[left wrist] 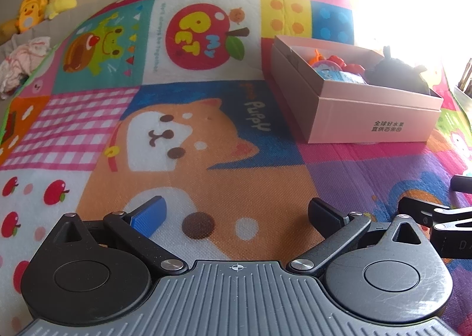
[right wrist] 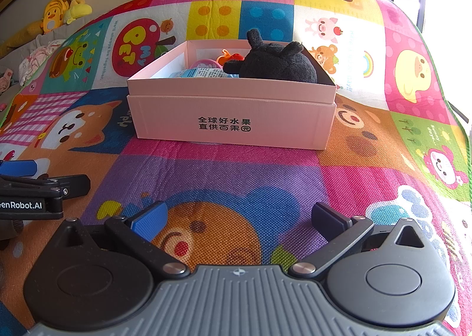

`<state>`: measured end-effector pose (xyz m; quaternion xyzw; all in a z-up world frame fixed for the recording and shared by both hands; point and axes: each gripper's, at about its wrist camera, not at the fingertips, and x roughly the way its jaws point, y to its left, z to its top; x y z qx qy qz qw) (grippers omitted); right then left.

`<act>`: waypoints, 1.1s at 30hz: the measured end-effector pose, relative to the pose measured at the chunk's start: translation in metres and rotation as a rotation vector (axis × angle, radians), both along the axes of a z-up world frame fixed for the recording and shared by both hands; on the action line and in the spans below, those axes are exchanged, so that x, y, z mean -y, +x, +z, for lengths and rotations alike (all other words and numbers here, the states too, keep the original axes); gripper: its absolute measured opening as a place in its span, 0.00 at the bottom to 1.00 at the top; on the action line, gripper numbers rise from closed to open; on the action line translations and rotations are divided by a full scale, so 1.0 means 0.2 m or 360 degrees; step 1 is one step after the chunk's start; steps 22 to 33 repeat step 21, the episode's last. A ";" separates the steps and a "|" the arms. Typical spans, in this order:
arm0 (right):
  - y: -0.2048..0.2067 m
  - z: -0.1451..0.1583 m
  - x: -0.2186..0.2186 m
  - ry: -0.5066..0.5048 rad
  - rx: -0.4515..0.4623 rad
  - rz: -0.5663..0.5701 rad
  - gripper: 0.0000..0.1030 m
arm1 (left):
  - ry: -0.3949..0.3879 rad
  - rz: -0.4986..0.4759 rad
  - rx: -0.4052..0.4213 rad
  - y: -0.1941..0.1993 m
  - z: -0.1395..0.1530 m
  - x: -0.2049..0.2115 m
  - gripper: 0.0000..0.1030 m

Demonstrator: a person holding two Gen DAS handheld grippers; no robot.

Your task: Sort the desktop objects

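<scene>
A pink cardboard box (right wrist: 230,120) with printed black characters stands on the colourful cartoon mat (right wrist: 236,176). Inside it lie a black plush toy (right wrist: 277,63), an orange-red plastic toy (right wrist: 231,57) and a blue-and-pink round item (right wrist: 203,69). In the left wrist view the same box (left wrist: 371,120) is at the upper right, with the black plush (left wrist: 395,72) in it. My left gripper (left wrist: 237,213) is open over the puppy picture, nothing between its fingers. My right gripper (right wrist: 239,218) is open too, short of the box, holding nothing.
Part of the left gripper (right wrist: 35,188) shows at the left edge of the right wrist view. Yellow plush toys (left wrist: 44,2) and a bundle of pale cloth (left wrist: 25,61) lie beyond the mat's far left. Bright window light is at the far right.
</scene>
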<state>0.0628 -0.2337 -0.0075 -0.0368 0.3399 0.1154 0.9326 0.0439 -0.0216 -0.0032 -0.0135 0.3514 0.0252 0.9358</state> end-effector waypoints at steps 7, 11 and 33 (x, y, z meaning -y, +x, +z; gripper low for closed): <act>0.00 0.00 0.00 0.0000 0.0000 0.0000 1.00 | 0.0004 -0.0009 -0.0006 0.00 0.00 0.00 1.00; 0.00 0.00 0.00 0.0000 0.0000 0.0000 1.00 | -0.0003 -0.0019 -0.0018 0.00 0.00 0.00 1.00; 0.00 0.00 0.00 0.0000 0.0000 0.0000 1.00 | 0.0002 -0.0021 -0.0015 0.00 0.01 0.00 1.00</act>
